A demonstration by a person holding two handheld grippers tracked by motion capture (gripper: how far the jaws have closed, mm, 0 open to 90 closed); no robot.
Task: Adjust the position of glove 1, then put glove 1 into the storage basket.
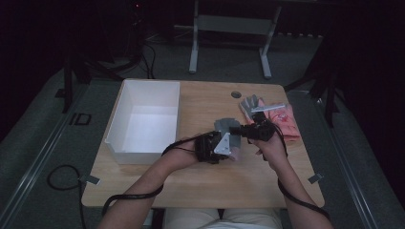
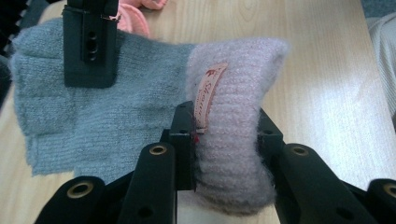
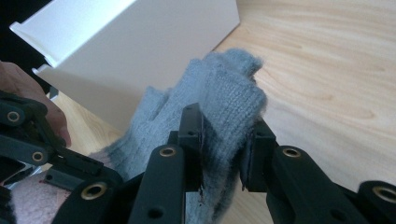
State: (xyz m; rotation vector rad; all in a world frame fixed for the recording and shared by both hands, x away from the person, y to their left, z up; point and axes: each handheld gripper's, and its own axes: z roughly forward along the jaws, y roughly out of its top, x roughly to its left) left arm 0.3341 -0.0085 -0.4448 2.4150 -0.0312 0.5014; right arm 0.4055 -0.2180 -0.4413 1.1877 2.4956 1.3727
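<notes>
Wooden table (image 1: 200, 186) in dim room, dark floor around; left gripper (image 2: 224, 140) clamped on pink cuff (image 2: 233, 116) of grey knit glove (image 2: 135, 102), right gripper (image 3: 222, 140) clamped on glove's finger end; glove held between both above table centre, just right of white box (image 1: 143, 119); soft, light, floppy, stretchy, likely best gripped at cuff and fingertips; more gloves (image 1: 272, 117) at far right edge; open wood toward near edge for moving.
</notes>
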